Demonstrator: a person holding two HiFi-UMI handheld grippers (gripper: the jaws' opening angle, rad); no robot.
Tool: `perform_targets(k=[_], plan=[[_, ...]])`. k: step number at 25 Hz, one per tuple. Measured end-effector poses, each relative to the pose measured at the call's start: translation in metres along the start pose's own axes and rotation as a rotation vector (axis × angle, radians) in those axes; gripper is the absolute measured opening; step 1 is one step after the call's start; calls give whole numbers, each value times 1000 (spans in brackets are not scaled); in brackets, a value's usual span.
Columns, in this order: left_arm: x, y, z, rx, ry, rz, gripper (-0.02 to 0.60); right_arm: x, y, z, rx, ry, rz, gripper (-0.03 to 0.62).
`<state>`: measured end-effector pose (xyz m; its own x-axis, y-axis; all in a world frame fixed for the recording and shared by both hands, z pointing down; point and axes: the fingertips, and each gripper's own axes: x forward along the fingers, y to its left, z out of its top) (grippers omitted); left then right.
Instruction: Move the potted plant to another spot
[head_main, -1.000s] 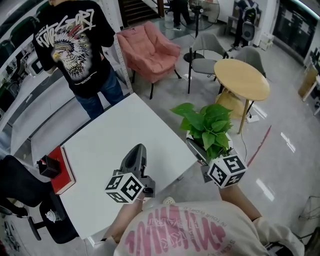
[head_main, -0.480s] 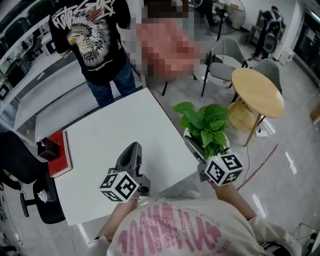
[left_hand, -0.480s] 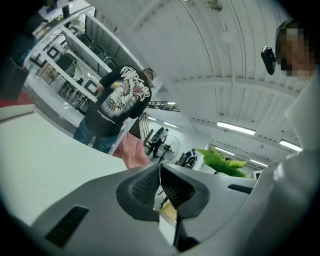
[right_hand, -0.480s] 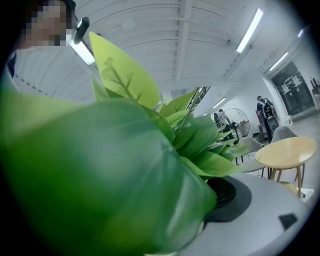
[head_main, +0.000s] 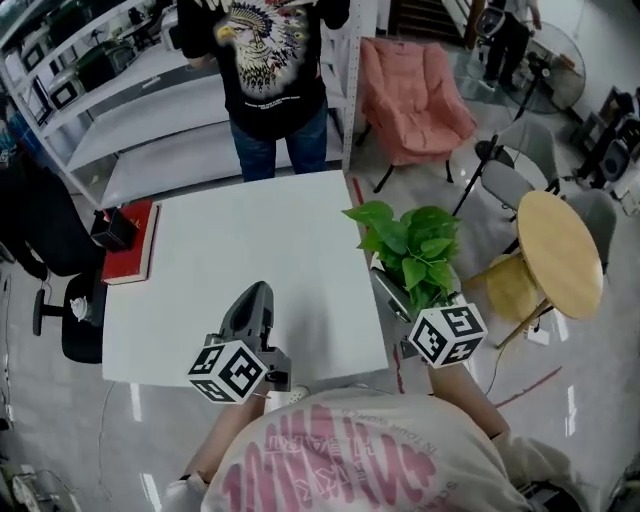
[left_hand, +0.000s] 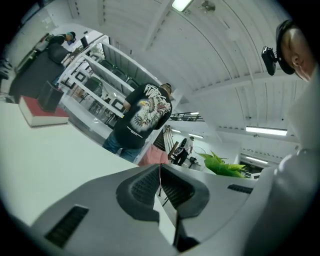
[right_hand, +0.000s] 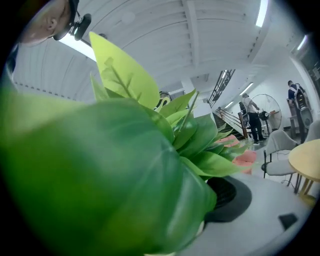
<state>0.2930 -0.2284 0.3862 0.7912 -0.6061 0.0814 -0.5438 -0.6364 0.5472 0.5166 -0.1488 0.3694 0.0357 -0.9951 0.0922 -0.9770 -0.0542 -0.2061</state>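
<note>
Green, broad-leaved potted plant (head_main: 410, 245) sits between the jaws of your right gripper (head_main: 395, 290), which stand wide and clamp its pot. The leaves rise straight in front of that gripper and crowd its view, hiding one jaw. You hold the plant in the air just off the edge of the square white table (head_main: 240, 250), which lies to that gripper's left. Your left gripper (head_main: 255, 292) hovers over the table, well to the left of the plant, its grey jaws pressed together with nothing between them.
</note>
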Motion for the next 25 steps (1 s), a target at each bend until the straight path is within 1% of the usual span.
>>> perform_targets(k=[4, 6, 8, 11, 13, 17, 19, 22, 25], plan=[[-9, -8, -23, 5, -22, 94, 25, 18, -18, -7, 15, 22, 100, 535], [-15, -11, -36, -3, -49, 148, 25, 25, -27, -15, 14, 35, 156, 535], [-22, -15, -50, -11, -77, 185, 25, 31, -33, -24, 9, 48, 209, 535], [-43, -18, -68, -10, -102, 234, 25, 43, -30, -38, 6, 74, 281, 535], [-61, -11, -76, -32, -122, 283, 25, 54, -23, -50, 6, 95, 318, 535], [-100, 13, -80, -90, -176, 409, 25, 74, -5, -72, 8, 133, 370, 535], [-116, 18, -81, -101, -208, 472, 25, 83, -1, -79, 5, 147, 391, 535], [-134, 18, -84, -98, -282, 536, 25, 92, -4, -88, -4, 162, 412, 535], [-152, 23, -98, -127, -299, 606, 25, 101, -7, -100, -7, 181, 420, 535]])
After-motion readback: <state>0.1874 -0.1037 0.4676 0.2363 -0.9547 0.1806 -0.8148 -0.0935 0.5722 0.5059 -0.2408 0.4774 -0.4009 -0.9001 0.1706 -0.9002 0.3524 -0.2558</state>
